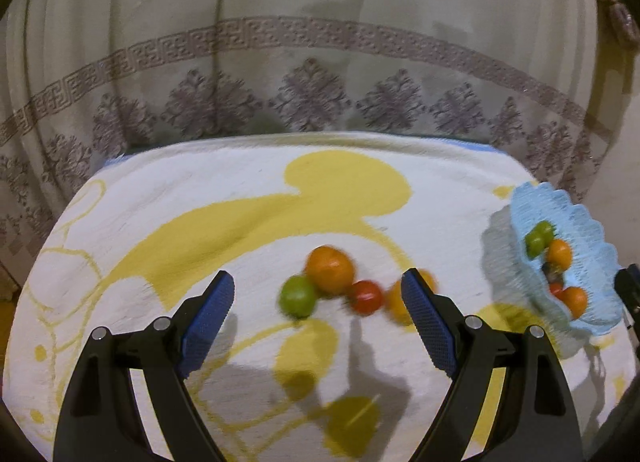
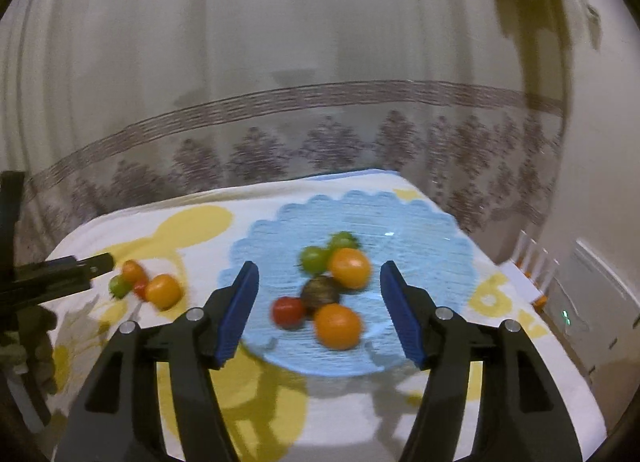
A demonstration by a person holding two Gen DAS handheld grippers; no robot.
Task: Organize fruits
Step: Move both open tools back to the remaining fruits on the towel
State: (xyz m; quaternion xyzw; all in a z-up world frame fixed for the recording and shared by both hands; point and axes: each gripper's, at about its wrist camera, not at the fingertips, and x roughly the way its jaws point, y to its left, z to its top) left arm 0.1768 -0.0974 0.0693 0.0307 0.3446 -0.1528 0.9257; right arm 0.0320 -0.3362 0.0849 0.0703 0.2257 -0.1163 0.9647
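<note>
Where left tongs (image 1: 318, 282) spread, one orange (image 1: 394, 300) half-hidden

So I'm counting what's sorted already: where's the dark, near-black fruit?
In the right wrist view the dark round fruit lies mid-way in the scalloped light-blue plate, among a red fruit and two orange ones.

Both wrist views look forward and down over the table (image 1: 120, 222) — sharing the blue plate (image 2: 400, 222) and the loose fruit cluster (image 1: 332, 286).

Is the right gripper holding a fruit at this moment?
No. In the right wrist view the right gripper stands open above the blue plate, nothing between its pads, and the fruits lie loose on the plate.
</note>
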